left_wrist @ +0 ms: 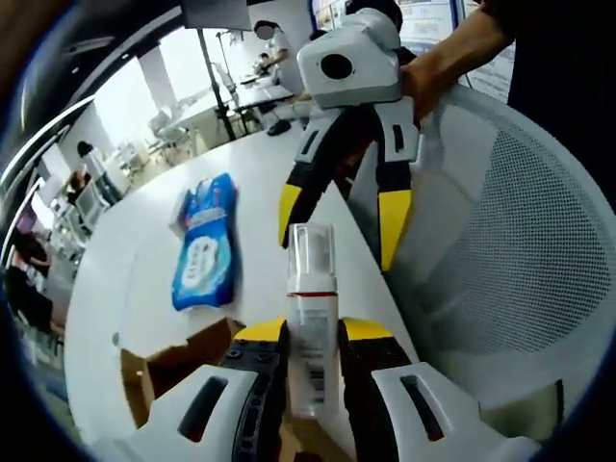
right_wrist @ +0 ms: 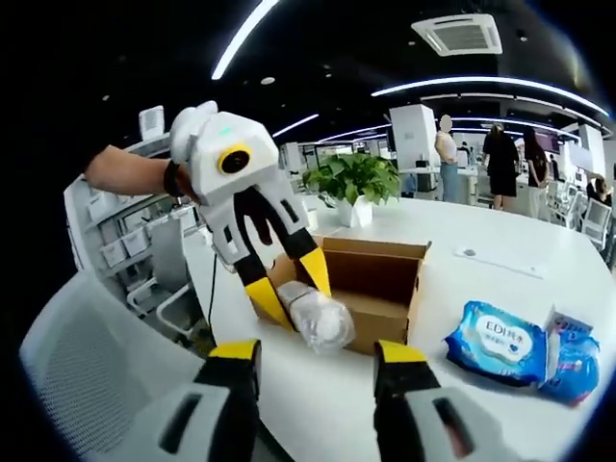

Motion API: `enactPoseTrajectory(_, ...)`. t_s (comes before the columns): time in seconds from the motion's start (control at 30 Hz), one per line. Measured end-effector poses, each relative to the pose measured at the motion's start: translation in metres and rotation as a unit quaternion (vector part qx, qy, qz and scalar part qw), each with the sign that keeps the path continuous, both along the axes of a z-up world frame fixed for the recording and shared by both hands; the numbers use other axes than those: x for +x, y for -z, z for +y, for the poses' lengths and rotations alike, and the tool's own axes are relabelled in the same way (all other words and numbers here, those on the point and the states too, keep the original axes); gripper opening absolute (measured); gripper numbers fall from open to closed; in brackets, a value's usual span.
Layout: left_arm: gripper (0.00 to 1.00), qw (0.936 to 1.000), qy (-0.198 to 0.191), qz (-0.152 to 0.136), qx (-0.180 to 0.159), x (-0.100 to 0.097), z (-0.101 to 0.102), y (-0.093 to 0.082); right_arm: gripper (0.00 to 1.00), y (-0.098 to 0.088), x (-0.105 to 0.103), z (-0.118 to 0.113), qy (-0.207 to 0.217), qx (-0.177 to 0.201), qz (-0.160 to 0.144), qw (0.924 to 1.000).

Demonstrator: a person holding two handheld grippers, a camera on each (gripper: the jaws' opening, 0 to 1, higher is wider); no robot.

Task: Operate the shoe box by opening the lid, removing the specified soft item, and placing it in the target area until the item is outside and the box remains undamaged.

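Open-plan office, ceiling light strips, a potted plant (right_wrist: 358,183) and people standing in the background. White tabletop (right_wrist: 500,289) carries an open cardboard shoe box (right_wrist: 371,289), flaps up. Beside it, well apart from the box opening, lies a blue wet-wipes pack (right_wrist: 500,344); a smaller blue pack (right_wrist: 570,348) touches it on the far side. Left gripper (left_wrist: 314,332): jaws pinching a clear pump bottle (left_wrist: 311,318) with white label, held upright above the tabletop, just over the box's near edge in the right gripper view. Right gripper (right_wrist: 318,354): jaws spread, nothing between them, hovering over the tabletop edge, facing the box. White mesh chair (left_wrist: 520,241) stands just beside the tabletop.
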State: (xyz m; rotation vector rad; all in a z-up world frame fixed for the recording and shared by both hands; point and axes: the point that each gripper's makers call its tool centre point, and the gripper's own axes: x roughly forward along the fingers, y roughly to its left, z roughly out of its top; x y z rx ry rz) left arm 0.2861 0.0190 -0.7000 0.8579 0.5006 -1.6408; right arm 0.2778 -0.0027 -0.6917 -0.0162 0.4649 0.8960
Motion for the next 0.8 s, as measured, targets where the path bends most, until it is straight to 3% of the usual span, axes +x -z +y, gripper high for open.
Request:
enactPoseTrajectory(0.4,0.19,0.9964,0.059,0.058,0.021,-0.032,-0.001,0.002,0.2,-0.004,-0.017,0.016,-0.06,-0.006,-0.016,0.9981)
enactPoseTrajectory(0.6,0.19,0.9924,0.074,0.092,0.035,-0.042,0.004,0.006,0.18,-0.004,-0.028,0.024,-0.087,-0.008,-0.01,0.9961)
enactPoseTrajectory(0.8,0.2,0.9877,0.075,0.133,0.035,-0.048,0.007,0.007,0.17,-0.003,-0.034,0.027,-0.091,0.007,0.019,0.9956)
